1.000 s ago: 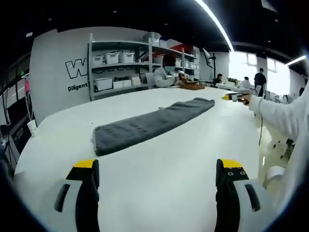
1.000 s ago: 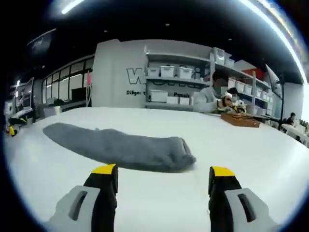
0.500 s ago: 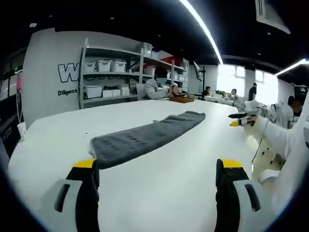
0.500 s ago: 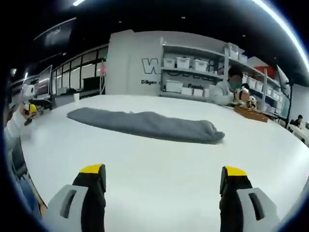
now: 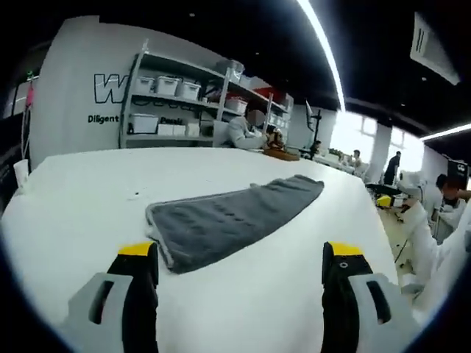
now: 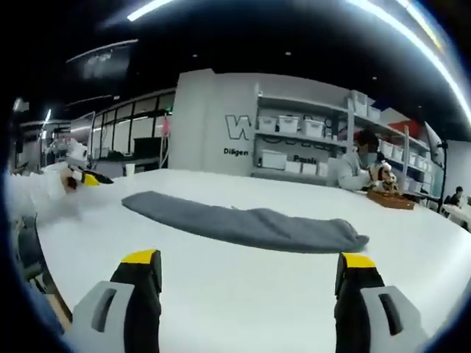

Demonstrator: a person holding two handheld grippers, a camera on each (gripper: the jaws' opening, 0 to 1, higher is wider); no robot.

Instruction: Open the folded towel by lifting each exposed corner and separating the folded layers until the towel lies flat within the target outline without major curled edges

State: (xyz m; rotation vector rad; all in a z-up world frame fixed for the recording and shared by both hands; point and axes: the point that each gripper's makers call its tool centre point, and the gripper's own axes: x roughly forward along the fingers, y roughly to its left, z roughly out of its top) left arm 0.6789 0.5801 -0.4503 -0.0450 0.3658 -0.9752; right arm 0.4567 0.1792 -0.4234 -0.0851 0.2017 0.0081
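A grey folded towel (image 5: 228, 219) lies as a long strip on the white table (image 5: 81, 191). In the left gripper view its near short end sits just beyond my left gripper (image 5: 238, 254), which is open and holds nothing. In the right gripper view the towel (image 6: 243, 224) stretches across the middle, its rumpled end to the right. My right gripper (image 6: 249, 259) hovers open above bare table a short way in front of the towel's long side. The left gripper (image 6: 87, 179), in a white-sleeved hand, shows at that view's left edge.
Grey shelves with white bins (image 5: 165, 103) stand against the back wall. A person (image 6: 353, 165) sits at the table's far side beside a wooden tray (image 6: 390, 200). My own white sleeve (image 5: 434, 235) is at the right. Other people stand by the windows.
Both cameras have shifted. The left gripper has come closer to the towel's near end. The right gripper's view has swung so the towel sits more centred. The towel has not moved.
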